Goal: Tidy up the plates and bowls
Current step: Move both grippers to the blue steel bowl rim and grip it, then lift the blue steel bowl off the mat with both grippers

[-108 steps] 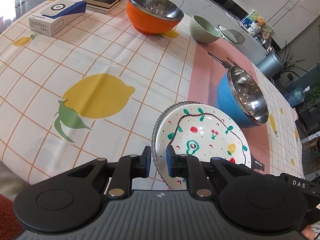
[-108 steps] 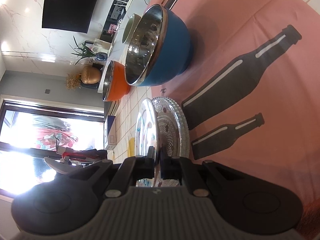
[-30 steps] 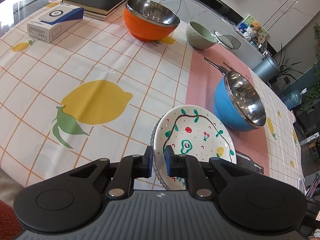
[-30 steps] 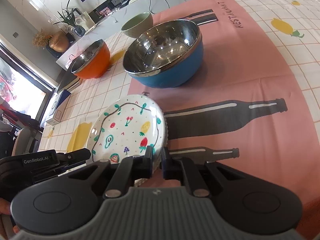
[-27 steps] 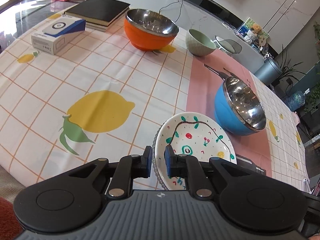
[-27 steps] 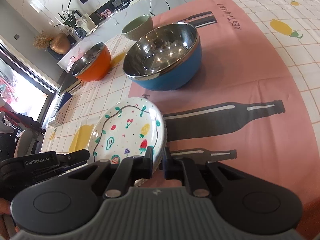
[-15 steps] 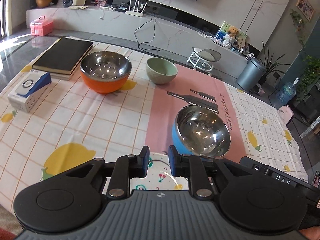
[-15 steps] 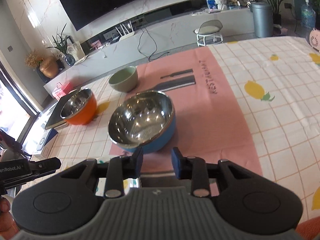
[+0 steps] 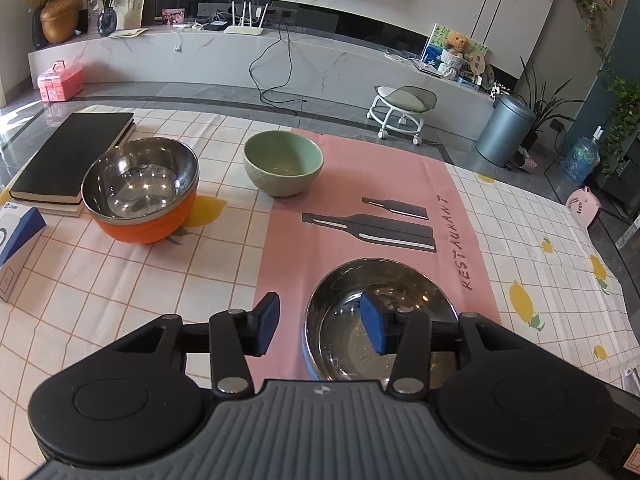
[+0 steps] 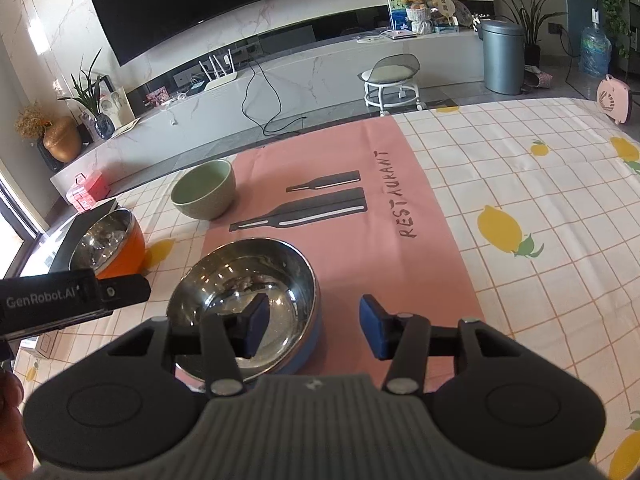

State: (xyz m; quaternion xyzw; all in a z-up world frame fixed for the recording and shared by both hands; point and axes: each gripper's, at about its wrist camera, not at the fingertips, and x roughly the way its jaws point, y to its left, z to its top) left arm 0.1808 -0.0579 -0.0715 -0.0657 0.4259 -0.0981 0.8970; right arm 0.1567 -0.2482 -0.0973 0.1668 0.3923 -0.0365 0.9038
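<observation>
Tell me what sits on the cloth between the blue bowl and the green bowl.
Only printed bottle silhouettes on the pink cloth panel lie between the blue bowl and the green bowl; no object stands there. Both wrist views show it.

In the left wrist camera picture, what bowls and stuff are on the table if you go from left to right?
Blue and white box → black book → orange bowl → green bowl → blue bowl.

The left tool [image 9: 322,326], jaws just opened and empty, hangs above the blue bowl [image 9: 380,320].
</observation>
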